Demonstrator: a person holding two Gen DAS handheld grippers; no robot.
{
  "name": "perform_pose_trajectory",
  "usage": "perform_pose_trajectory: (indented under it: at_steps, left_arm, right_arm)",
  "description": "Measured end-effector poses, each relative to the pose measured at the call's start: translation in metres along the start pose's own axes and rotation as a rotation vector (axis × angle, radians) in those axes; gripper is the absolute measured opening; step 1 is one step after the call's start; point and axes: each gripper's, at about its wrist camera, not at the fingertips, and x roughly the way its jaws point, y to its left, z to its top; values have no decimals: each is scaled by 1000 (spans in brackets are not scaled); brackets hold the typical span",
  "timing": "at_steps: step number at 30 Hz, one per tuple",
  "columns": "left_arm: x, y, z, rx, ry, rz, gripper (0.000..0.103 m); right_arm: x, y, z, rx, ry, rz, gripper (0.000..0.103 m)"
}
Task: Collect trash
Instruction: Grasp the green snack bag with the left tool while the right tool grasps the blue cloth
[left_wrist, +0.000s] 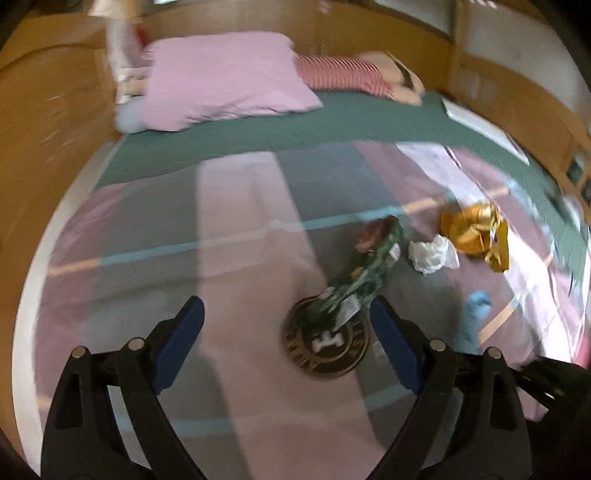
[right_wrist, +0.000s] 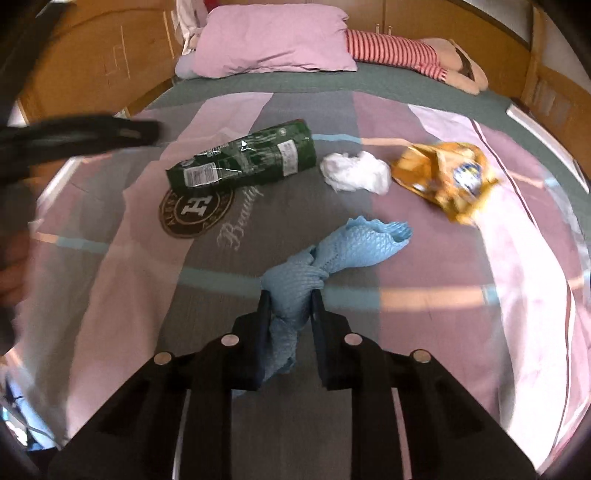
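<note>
Trash lies on a bed with a striped pink and grey cover (right_wrist: 424, 295). It is a green snack bag (right_wrist: 251, 158) (left_wrist: 373, 258), a crumpled white tissue (right_wrist: 354, 171) (left_wrist: 430, 253), a gold wrapper (right_wrist: 443, 177) (left_wrist: 476, 234) and a light blue paper towel (right_wrist: 332, 243) (left_wrist: 476, 317). My right gripper (right_wrist: 291, 297) is shut on the near end of the blue towel, which bunches between the pads. My left gripper (left_wrist: 286, 304) is open just above the cover, its right finger beside the green bag's near end. The left gripper shows as a blurred dark shape (right_wrist: 92, 133) in the right wrist view.
A pink pillow (right_wrist: 273, 37) and a striped plush doll (right_wrist: 399, 51) lie at the head of the bed. Wooden cabinets (right_wrist: 92, 55) line the left side and back. A white flat sheet (left_wrist: 480, 125) rests at the bed's right edge. A round logo (right_wrist: 195, 210) is printed on the cover.
</note>
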Motion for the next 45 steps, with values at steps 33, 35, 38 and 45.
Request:
perform_pose_trajectory:
  at_steps: [33,35,38,45]
  left_arm:
    - [-242,-107,-105,-37,-203,17,6]
    - [-265,-116,-112,-40,-230,51,6]
    - [-292,-129,-120,-49,-245,52,6]
    - [-326,-161,-136,0,-260,45,6]
  right_arm:
    - [-272,-27,-89,7,-329,184,22]
    - [-293,-29,-96,-1,-367,175,22]
    - [-313,-33,-106,-6,-402,170,22]
    - [-336,-48,-131,-6,-435,144,22]
